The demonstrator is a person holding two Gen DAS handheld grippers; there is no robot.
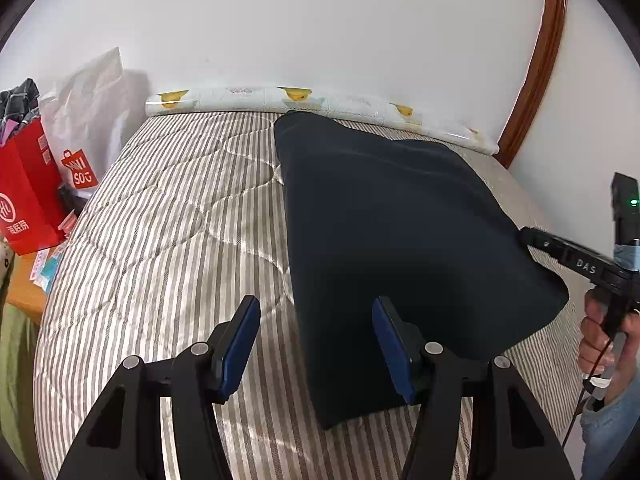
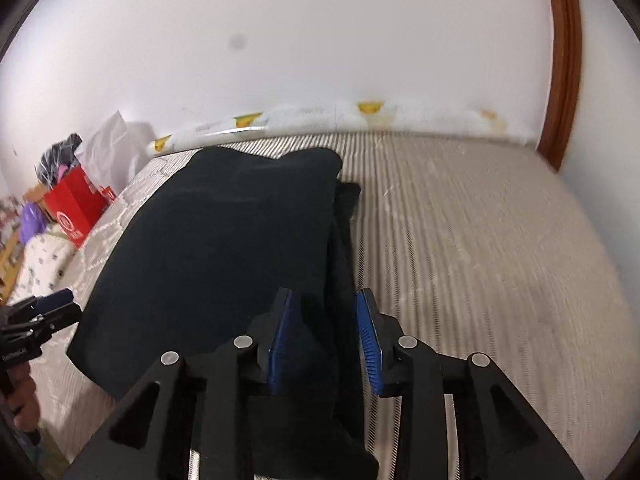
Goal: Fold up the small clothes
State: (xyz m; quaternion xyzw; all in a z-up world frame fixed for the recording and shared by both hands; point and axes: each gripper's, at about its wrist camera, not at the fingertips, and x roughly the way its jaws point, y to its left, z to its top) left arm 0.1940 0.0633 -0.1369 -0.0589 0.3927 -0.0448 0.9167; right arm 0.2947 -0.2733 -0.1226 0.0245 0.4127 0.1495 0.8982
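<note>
Far left of the left wrist view: a red paper bag (image 1: 30,188) and a white shopping bag (image 1: 86,120) standing beside the striped quilt (image 1: 168,216). Lower middle: left gripper (image 1: 316,344) with jaws released and well apart, nothing between the blue pads, only striped fabric below; the right-hand pad just over the near edge of the dark folded garment (image 1: 400,232). Garment lying flat on the quilt, filling the centre and right of the frame, far end close to the wall. Right edge: right gripper (image 1: 528,236) reaching to the cloth's side, held by a hand (image 1: 604,336). In the right wrist view, blurred on the right: same garment at left and centre, a fold of it between the right gripper's parted jaws, pads not pressing it
</note>
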